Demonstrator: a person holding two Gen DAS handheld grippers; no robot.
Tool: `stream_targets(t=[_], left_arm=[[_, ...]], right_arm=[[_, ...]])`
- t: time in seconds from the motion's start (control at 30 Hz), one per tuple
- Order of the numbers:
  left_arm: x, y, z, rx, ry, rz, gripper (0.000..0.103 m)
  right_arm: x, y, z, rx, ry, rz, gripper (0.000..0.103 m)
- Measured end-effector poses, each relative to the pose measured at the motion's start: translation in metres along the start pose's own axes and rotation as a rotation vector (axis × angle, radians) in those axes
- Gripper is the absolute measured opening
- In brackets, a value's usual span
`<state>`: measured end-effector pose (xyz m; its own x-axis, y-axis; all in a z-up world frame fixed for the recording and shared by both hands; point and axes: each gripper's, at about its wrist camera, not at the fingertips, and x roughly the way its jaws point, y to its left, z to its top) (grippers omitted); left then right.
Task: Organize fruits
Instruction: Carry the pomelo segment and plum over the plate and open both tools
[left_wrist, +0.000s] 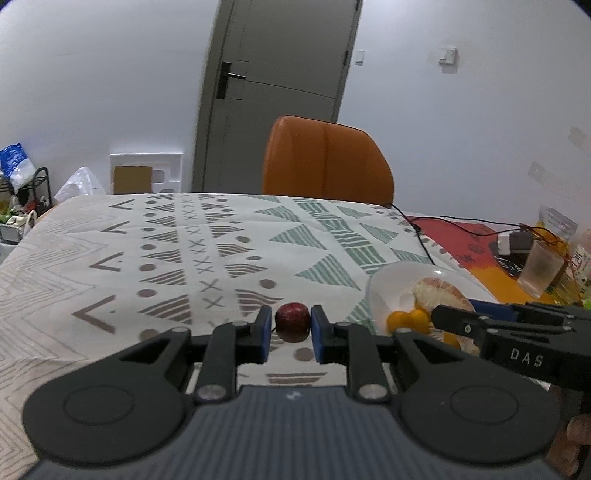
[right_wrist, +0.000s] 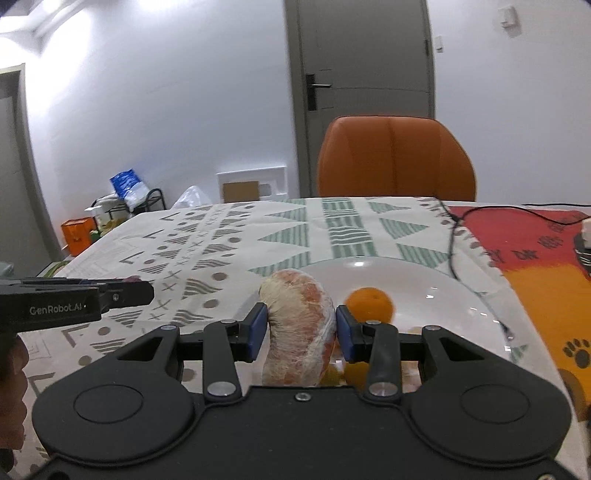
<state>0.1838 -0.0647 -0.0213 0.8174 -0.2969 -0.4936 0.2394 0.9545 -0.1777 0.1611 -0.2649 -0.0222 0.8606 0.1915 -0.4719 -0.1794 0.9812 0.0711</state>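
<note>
- We keep the left gripper pinched on the small dark red fruit; its blue pads press both sides, and the fruit hangs clear above the patterned tablecloth.
- We keep the right gripper clamped on the peeled pomelo segment, which stands upright between the pads, just above the near rim of the white plate.
- We judge the segment soft: hold pressure steady, do not squeeze harder, and avoid tilting the wrist.
- We set each fruit down only once it is over bare plate, clear of the small oranges already lying there.
- One orange sits just behind the right pad; we release away from it so that it does not roll.
- Beyond the plate, a black cable crosses the cloth; we keep both tools short of it. The orange chair stands past the far table edge.
</note>
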Motion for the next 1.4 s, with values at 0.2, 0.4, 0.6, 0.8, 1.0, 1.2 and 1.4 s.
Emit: stream_targets(t=[0.2, 0.4, 0.6, 0.8, 1.0, 1.2, 1.4], left_arm=[[0.008, -0.020, 0.000, 0.023, 0.008, -0.023, 0.021], [0.016, -0.036, 0.001, 0.043, 0.013, -0.042, 0.021], [0.024, -0.052, 0.003, 0.065, 0.021, -0.058, 0.021], [0.032, -0.070, 0.004, 0.088, 0.026, -0.075, 0.021], [0.039, -0.085, 0.002, 0.109, 0.037, -0.089, 0.021], [0.048, -0.090, 0.001, 0.112, 0.064, -0.090, 0.021], [0.048, -0.089, 0.001, 0.124, 0.069, -0.068, 0.025]], right_arm=[[-0.005, -0.027, 0.000, 0.041, -0.011, -0.044, 0.038], [-0.008, -0.047, -0.001, 0.065, -0.018, -0.071, 0.038], [-0.011, -0.064, -0.003, 0.089, -0.024, -0.093, 0.038], [-0.013, -0.083, -0.006, 0.120, -0.026, -0.117, 0.038], [-0.010, -0.094, -0.007, 0.140, -0.027, -0.117, 0.038], [-0.005, -0.093, -0.005, 0.137, -0.028, -0.100, 0.038], [-0.001, -0.090, -0.003, 0.132, -0.028, -0.086, 0.038]])
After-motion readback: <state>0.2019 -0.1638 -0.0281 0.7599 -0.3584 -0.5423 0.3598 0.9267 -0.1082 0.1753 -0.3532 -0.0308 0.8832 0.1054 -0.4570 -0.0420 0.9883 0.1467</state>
